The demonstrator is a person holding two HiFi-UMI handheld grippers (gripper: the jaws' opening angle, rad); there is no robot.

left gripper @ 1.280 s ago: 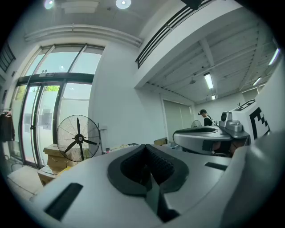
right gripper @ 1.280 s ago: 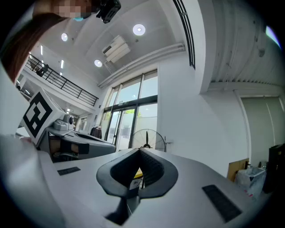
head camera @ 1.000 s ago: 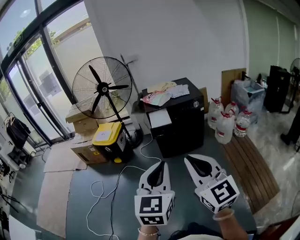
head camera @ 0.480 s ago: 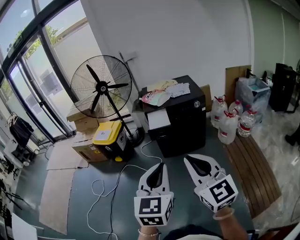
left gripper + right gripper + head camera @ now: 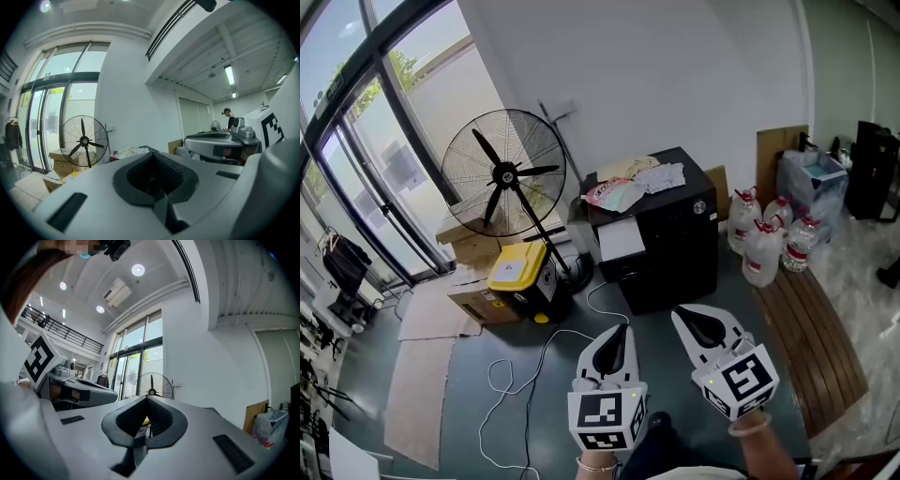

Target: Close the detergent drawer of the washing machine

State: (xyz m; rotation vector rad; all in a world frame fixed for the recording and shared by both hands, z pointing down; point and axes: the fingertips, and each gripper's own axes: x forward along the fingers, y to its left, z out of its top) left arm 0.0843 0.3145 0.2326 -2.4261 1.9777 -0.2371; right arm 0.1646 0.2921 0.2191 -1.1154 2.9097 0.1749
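Note:
A black washing machine [image 5: 667, 246] stands against the white wall with clothes [image 5: 630, 184] piled on its top. A white drawer [image 5: 621, 240] sticks out at its front left. My left gripper [image 5: 620, 331] and right gripper [image 5: 685, 319] hang side by side over the dark floor, well short of the machine. Both are shut with nothing between the jaws. In the left gripper view the shut left gripper [image 5: 153, 155] fills the lower frame, with the right gripper [image 5: 218, 139] beside it. The right gripper view shows its shut right gripper [image 5: 147, 399].
A large pedestal fan [image 5: 503, 173] stands left of the machine, with a yellow-lidded box [image 5: 519, 274] and cardboard boxes [image 5: 478, 305] at its foot. A white cable [image 5: 546, 349] trails across the floor. Water jugs [image 5: 766, 246] and a wooden pallet [image 5: 811, 347] lie to the right. Glass doors [image 5: 356, 150] run along the left.
Both grippers keep nearly the same pose and stay shut. The head view has shifted a little, so the machine and jugs sit slightly further right in the frame.

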